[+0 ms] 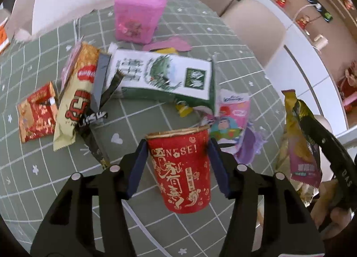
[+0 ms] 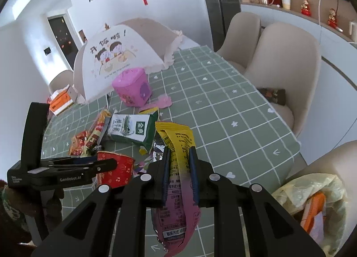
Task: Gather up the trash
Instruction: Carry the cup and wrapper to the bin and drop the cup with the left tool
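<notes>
Left claw (image 1: 177,163) clamped across red paper cup (image 1: 181,170), pads on opposite walls just under the rim, cup lifted clear of the green checked desk (image 1: 44,190). Right claw (image 2: 179,172) nipped narrow on yellow-and-pink snack wrapper (image 2: 176,181), wrapper hanging limp above and below the pads.

Cup: judged light, thin-walled, easily crushed; firmest near the rolled rim, so the present hold looks sound, with gentle squeeze only. Wrapper: judged near weightless, slick foil, crinkly, liable to slide; best pinched across its middle or a sealed end.

Remaining litter on the desk, well apart from both claws: green-and-white carton (image 1: 160,76), cream snack packet (image 1: 75,98), red sachet (image 1: 36,111), cartoon wrapper (image 1: 232,120). Yellowish trash bag (image 2: 312,207) open beside the desk edge, right of the right claw, likely destination.
</notes>
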Motion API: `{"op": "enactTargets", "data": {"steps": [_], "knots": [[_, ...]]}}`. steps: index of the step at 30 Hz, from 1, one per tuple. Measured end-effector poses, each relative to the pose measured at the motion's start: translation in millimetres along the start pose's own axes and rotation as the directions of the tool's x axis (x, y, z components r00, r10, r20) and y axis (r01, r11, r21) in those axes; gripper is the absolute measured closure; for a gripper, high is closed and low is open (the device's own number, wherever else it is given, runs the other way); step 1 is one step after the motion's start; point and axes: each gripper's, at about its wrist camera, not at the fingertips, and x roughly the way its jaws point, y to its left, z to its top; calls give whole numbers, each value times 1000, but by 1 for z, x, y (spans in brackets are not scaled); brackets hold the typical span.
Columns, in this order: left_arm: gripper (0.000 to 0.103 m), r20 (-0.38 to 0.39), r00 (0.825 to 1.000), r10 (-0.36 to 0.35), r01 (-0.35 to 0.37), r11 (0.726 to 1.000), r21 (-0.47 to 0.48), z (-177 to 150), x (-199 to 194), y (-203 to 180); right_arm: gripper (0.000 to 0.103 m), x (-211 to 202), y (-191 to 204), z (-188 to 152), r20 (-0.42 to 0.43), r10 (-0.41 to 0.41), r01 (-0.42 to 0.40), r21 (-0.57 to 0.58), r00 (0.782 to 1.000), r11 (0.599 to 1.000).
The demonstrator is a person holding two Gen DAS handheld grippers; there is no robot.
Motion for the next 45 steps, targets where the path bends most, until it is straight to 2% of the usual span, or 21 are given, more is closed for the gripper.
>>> {"op": "enactTargets", "data": {"steps": [3,8,13,19,23,27,32,37,40,45], "knots": [[52,51,998,-23,21,999,28,1,-17,-6,85,-15,-1,1,31,-11,11,1,999,1000],[52,158,986,-54,38,994,101,4,-49,-21,85,-37,0,0,69,-23,24,-4,997,1000],[52,247,964,-95,49,982,184,2,-81,-43,85,-61,-2,1,111,-53,54,0,992,999],[52,312,933,-177,73,946,316,-5,-109,-87,85,-98,-13,-5,171,-110,109,11,979,994],[52,305,917,-257,127,913,388,-15,-118,-122,85,-127,-34,-15,201,-163,158,38,966,987],[52,278,908,-315,172,883,436,-25,-117,-152,85,-159,-62,-34,218,-214,200,86,952,976],[52,207,904,-375,244,848,470,-43,-103,-195,85,-190,-95,-60,220,-271,247,134,937,960],[52,159,892,-424,299,816,496,-59,-83,-235,85,-221,-130,-89,218,-322,284,190,921,940],[52,126,885,-447,336,804,490,-64,-67,-256,85,-235,-148,-104,215,-343,297,219,915,929],[52,83,886,-455,363,796,485,-79,-40,-281,85,-250,-170,-124,209,-359,304,252,910,919]]}}
